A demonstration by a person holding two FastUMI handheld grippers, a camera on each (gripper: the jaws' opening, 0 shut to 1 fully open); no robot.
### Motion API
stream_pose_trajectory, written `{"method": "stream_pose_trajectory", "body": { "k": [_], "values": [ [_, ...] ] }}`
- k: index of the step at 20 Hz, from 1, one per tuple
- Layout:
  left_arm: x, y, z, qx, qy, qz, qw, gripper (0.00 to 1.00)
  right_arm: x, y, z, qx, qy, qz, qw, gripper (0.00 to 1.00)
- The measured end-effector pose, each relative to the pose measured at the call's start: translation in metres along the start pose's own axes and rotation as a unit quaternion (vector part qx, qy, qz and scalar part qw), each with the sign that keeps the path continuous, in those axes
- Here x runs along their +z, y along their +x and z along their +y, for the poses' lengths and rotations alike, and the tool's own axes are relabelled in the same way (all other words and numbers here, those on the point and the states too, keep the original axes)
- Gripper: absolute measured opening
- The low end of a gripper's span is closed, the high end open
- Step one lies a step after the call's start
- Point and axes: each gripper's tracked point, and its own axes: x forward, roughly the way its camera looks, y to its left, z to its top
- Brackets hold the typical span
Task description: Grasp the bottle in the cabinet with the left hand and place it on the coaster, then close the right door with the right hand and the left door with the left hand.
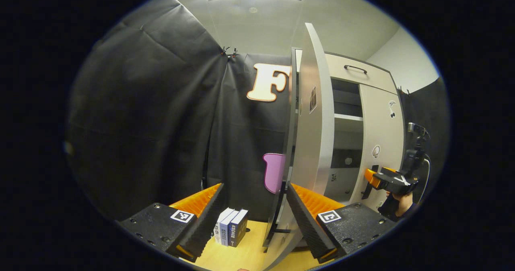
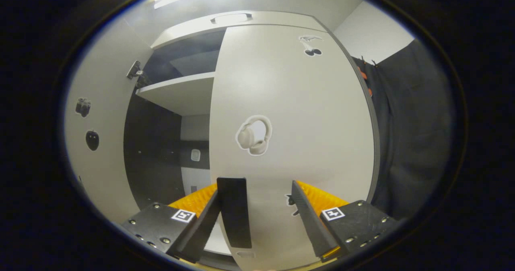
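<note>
The tall pale grey cabinet [image 1: 374, 81] stood with its right door [image 2: 297, 114], a flat pale panel with a headphone sticker, swung nearly shut, while the left door [image 1: 312, 114], a matching pale panel, hung wide open and edge-on to the left gripper [image 1: 254, 218]. The right gripper [image 2: 261, 218] had its fingers apart, straddling the dark upright handle [image 2: 235, 210] at that door's lower edge; whether they touched it I cannot tell. The left gripper's fingers were likewise spread, empty, with the left door's edge just beside its right finger.

The step in hand looked like finishing the right door: press squarely near the handle until the panel seats, then bring the left gripper behind the open left door and push it evenly.

The left gripper view showed a light wooden tabletop [image 1: 249, 251] with small upright books [image 1: 231, 226]; the right gripper view showed the bare interior shelf [image 2: 181, 89]. The bottle and coaster could not be made out, so its placement was unconfirmed.
</note>
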Motion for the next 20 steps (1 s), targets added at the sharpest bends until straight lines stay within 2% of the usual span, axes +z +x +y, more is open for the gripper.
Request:
{"method": "stream_pose_trajectory", "body": {
  "k": [1, 3, 4, 5, 7, 8, 9, 10, 14, 15, 16, 19, 20],
  "values": [
    [0.000, 0.002, 0.000, -0.006, 0.000, 0.000, 1.000, 0.96, 0.000, 0.000, -0.001, 0.000, 0.002, 0.000, 1.000, 0.99],
    [0.000, 0.004, -0.005, -0.026, -0.007, 0.003, 1.000, 0.95, 0.000, -0.001, 0.001, 0.005, 0.007, 0.003, 1.000, 0.97],
    [-0.001, 0.005, -0.007, -0.039, -0.012, 0.008, 0.999, 0.88, -0.001, -0.002, 0.001, 0.014, 0.011, 0.007, 1.000, 0.99],
    [-0.002, 0.007, -0.009, -0.052, -0.019, 0.012, 0.998, 0.93, 0.000, -0.004, 0.002, 0.022, 0.019, 0.011, 1.000, 1.00],
    [-0.005, 0.009, -0.014, -0.076, -0.033, 0.017, 0.996, 0.93, 0.002, -0.007, 0.002, 0.034, 0.041, 0.016, 0.998, 1.00],
    [-0.007, 0.009, -0.020, -0.087, -0.039, 0.020, 0.995, 0.87, 0.003, -0.011, 0.002, 0.038, 0.048, 0.018, 0.998, 1.00],
    [-0.008, 0.010, -0.030, -0.099, -0.045, 0.022, 0.994, 0.92, 0.006, -0.016, 0.001, 0.042, 0.050, 0.013, 0.998, 1.00],
    [-0.010, 0.011, -0.039, -0.110, -0.048, 0.025, 0.992, 0.92, 0.009, -0.021, 0.001, 0.045, 0.048, 0.008, 0.998, 1.00],
    [-0.012, 0.011, -0.064, -0.145, -0.055, 0.029, 0.987, 0.92, 0.028, -0.035, -0.022, 0.021, 0.033, -0.025, 0.999, 1.00],
    [-0.013, 0.010, -0.071, -0.154, -0.060, 0.032, 0.986, 0.92, 0.032, -0.037, -0.030, 0.014, 0.035, -0.030, 0.999, 0.96],
    [-0.014, 0.010, -0.079, -0.163, -0.065, 0.034, 0.984, 0.92, 0.035, -0.040, -0.038, 0.010, 0.040, -0.031, 0.999, 1.00],
    [-0.019, 0.013, -0.102, -0.187, -0.065, 0.036, 0.979, 0.92, 0.038, -0.046, -0.059, -0.002, 0.050, -0.025, 0.998, 0.97],
    [-0.019, 0.015, -0.109, -0.194, -0.061, 0.036, 0.979, 0.87, 0.038, -0.050, -0.067, -0.008, 0.050, -0.025, 0.998, 1.00]
  ]
}}
